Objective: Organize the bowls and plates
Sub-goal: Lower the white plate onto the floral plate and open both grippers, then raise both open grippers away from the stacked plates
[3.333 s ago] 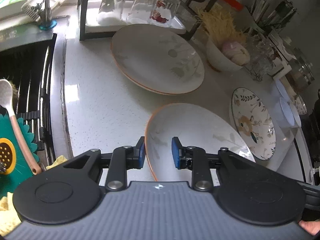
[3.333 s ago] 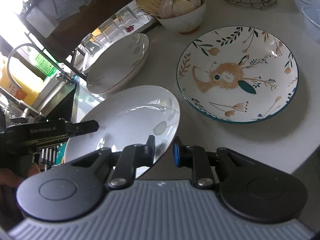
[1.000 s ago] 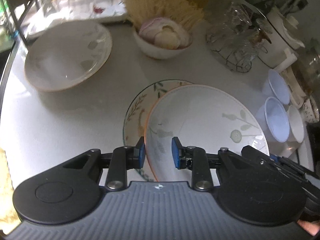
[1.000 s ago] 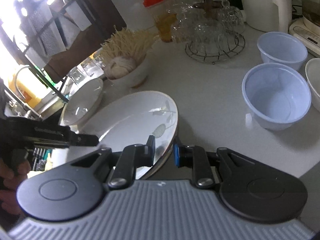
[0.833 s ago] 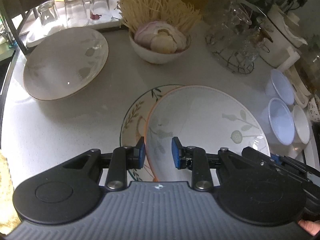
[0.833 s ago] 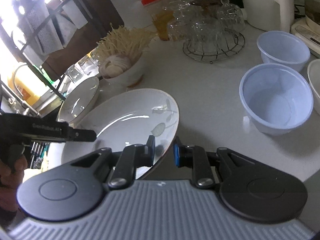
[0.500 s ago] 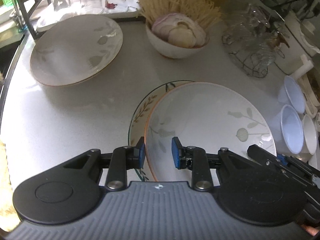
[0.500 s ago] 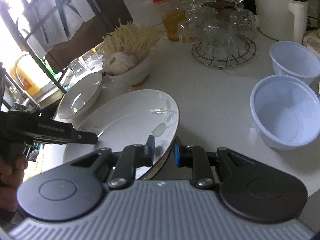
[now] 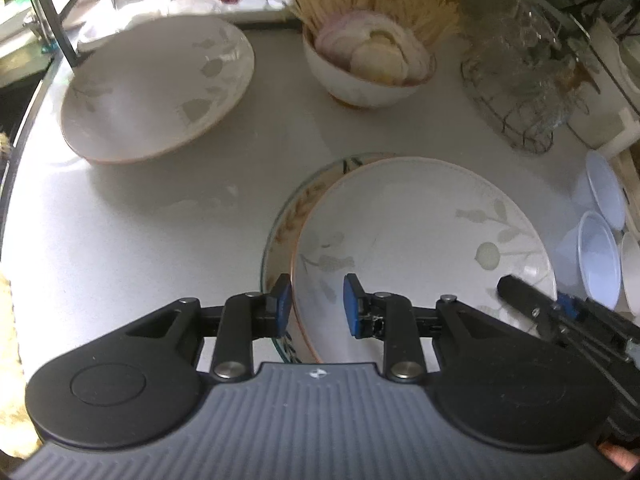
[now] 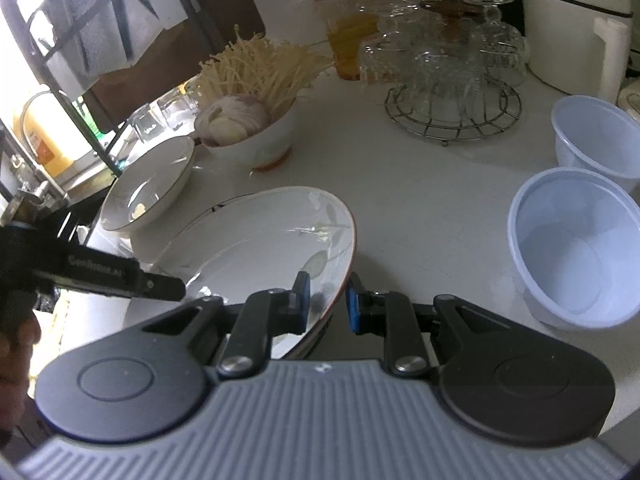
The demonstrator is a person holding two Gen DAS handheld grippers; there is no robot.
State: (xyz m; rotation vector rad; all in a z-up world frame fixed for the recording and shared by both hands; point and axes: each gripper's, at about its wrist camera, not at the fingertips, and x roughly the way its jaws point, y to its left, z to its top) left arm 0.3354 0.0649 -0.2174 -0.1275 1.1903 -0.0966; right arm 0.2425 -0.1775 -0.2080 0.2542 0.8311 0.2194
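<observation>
A white plate with grey leaves and an orange rim point(image 9: 420, 232) is held at both ends. My left gripper point(image 9: 317, 306) is shut on its near rim, and my right gripper point(image 10: 327, 302) is shut on the opposite rim of the same white plate point(image 10: 256, 248). The plate sits over a floral plate with a green edge point(image 9: 280, 224) and covers most of it; I cannot tell whether they touch. A second white leaf plate point(image 9: 156, 88) lies at the back left.
A bowl of onion and enoki mushrooms point(image 9: 368, 64) stands behind the plates. A wire rack of glasses point(image 10: 452, 92) is at the back right, and pale blue plastic bowls point(image 10: 572, 248) are on the right. A dark rack frame point(image 9: 52, 28) and the sink edge lie left.
The white plate has been carried from the counter by the sink to above the floral plate. Over the last second it has only shifted slightly, with both grips unchanged.
</observation>
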